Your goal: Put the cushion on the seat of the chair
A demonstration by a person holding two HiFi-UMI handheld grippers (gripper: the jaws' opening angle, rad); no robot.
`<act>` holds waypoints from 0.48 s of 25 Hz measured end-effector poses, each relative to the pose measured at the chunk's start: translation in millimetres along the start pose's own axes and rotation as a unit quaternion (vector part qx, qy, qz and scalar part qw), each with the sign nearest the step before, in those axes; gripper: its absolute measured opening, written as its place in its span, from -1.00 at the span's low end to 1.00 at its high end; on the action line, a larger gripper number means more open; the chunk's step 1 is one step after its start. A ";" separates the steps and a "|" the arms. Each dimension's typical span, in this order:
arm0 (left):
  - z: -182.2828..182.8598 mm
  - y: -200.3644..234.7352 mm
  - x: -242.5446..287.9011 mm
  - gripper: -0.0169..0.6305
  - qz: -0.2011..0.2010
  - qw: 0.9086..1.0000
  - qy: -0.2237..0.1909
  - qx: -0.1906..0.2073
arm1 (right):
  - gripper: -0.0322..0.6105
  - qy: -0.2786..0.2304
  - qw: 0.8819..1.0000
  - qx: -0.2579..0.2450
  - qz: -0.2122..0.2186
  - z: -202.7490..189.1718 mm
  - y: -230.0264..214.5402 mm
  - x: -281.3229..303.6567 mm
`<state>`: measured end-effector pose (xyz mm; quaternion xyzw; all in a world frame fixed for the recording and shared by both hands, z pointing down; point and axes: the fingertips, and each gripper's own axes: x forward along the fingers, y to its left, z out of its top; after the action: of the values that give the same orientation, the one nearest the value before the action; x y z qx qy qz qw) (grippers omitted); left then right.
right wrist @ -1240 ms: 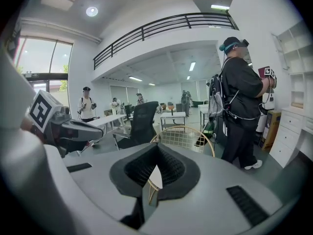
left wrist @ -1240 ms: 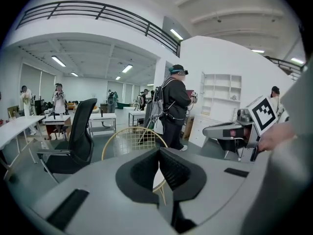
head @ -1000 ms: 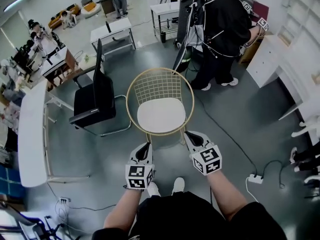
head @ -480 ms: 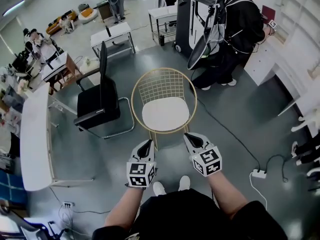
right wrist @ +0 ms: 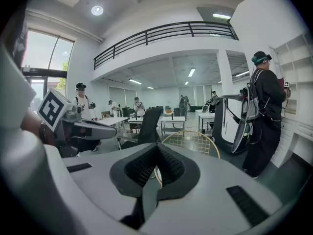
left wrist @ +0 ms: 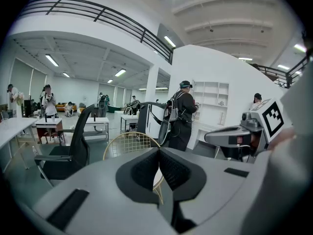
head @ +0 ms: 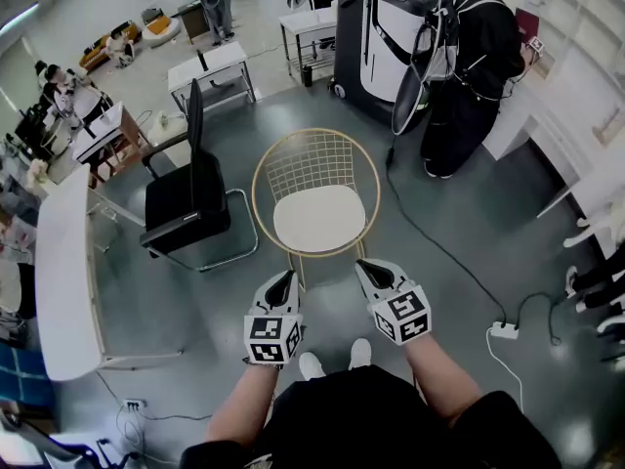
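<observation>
Holds the left hand-held gripper (head: pixel 284 281) and right hand-held gripper (head: pixel 366 268) fully closed and empty, side by side, aimed at the round gold wire chair (head: pixel 312 162) just ahead. Finds the white rounded-square cushion (head: pixel 318 219) already flat on its seat, centred between both tips, neither clearly nearer, with no marked long axis. Reads no brand or writing, only square black-and-white patterns on the marker cubes (head: pixel 270 338).

1. No words, brand names or numbers can be read in any view.
2. Lower centre of the head view: black-and-white square markers (head: pixel 266 332) on the cubes of the left hand-held gripper (head: pixel 283 281) and the right hand-held gripper (head: pixel 368 270). They are coded patterns, not letters.
3. One such marker shows at the right of the left gripper view, and another at the left of the right gripper view.
</observation>
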<state>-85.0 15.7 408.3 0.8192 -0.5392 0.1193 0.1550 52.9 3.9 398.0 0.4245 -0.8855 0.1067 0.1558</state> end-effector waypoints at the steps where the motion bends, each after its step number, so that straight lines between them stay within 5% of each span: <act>1: 0.0 -0.3 0.1 -0.90 -0.001 1.000 0.000 0.000 | -0.87 0.000 1.000 0.001 -0.001 -0.4 0.0 -0.3; 12: -0.9 -4.5 1.9 -0.90 -0.006 1.000 0.004 -0.001 | -0.87 -0.001 1.000 0.006 -0.006 -1.2 -3.5 -2.2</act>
<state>-80.1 16.2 409.2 0.8220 -0.5335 0.1208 0.1584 57.2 3.8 398.5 0.4303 -0.8826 0.1105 0.1534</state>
